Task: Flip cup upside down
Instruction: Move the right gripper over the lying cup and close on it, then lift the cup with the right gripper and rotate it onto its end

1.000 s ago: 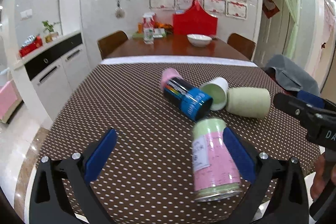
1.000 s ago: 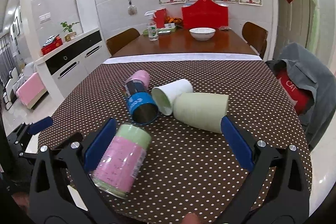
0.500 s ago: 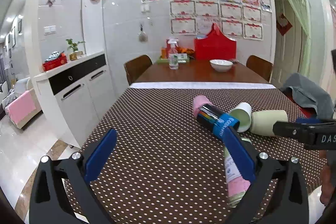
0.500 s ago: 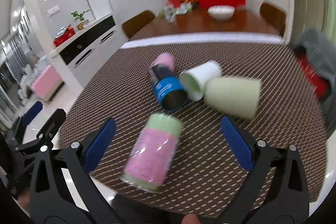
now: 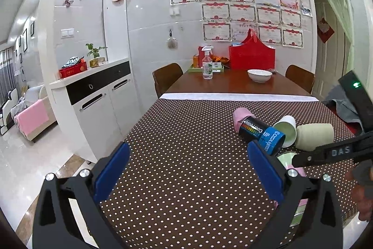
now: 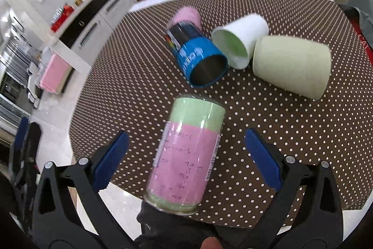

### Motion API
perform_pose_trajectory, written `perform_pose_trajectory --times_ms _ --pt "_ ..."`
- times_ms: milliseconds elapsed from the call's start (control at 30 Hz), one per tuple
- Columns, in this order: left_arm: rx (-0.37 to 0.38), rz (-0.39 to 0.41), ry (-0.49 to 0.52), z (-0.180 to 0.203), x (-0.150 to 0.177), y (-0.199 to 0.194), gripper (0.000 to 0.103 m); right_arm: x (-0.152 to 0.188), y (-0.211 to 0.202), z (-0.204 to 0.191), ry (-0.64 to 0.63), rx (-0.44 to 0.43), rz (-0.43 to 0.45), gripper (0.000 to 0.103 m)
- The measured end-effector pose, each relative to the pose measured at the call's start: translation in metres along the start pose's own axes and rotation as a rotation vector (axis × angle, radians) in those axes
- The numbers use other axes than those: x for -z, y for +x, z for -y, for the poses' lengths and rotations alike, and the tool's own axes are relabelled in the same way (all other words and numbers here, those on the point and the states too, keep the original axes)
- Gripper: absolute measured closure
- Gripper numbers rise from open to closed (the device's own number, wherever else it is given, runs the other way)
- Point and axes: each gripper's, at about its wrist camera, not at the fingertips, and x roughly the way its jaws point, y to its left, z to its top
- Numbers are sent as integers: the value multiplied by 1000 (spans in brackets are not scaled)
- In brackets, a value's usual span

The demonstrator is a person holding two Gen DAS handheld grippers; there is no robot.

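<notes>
A pink and green cup (image 6: 186, 155) lies on its side near the front edge of the dotted tablecloth (image 6: 291, 132). My right gripper (image 6: 186, 160) hovers above it, jaws wide open on either side, not touching it. In the left wrist view only a sliver of this cup (image 5: 289, 160) shows behind the right blue pad. My left gripper (image 5: 186, 174) is open and empty, off to the left over bare tablecloth (image 5: 186, 144).
Behind lie a blue and black can (image 6: 198, 57) with a pink cup (image 6: 186, 15) at its far end, a white cup (image 6: 240, 39) and a pale green cup (image 6: 291, 64), all on their sides. A wooden table holds a bowl (image 5: 259, 75). A white cabinet (image 5: 98, 99) stands left.
My right gripper has moved in over the pink and green cup, which now lies between its open jaws. My left gripper has drawn back and left, away from that cup.
</notes>
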Motion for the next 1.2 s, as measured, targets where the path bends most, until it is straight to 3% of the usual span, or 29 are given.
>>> perform_pose_trajectory --times_ms 267,533,600,667,900,1100,1200 --pt "-2 -30 -31 -15 11 11 4 -15 29 5 61 -17 -111 6" --pt "8 -48 -15 -13 18 14 4 -20 59 7 121 -15 -214 21" --pt "9 -52 -12 -12 19 15 4 -21 63 8 124 -1 -226 33" --pt "10 -54 -10 -11 20 15 4 -23 65 8 119 -4 -234 33" --pt "10 -55 -2 -7 20 12 4 -26 62 14 117 -39 -226 34" --pt "2 -50 4 -4 18 9 4 -16 34 32 147 -184 -122 35" --pt "2 -49 4 -2 16 7 4 -12 20 37 141 -216 -64 35"
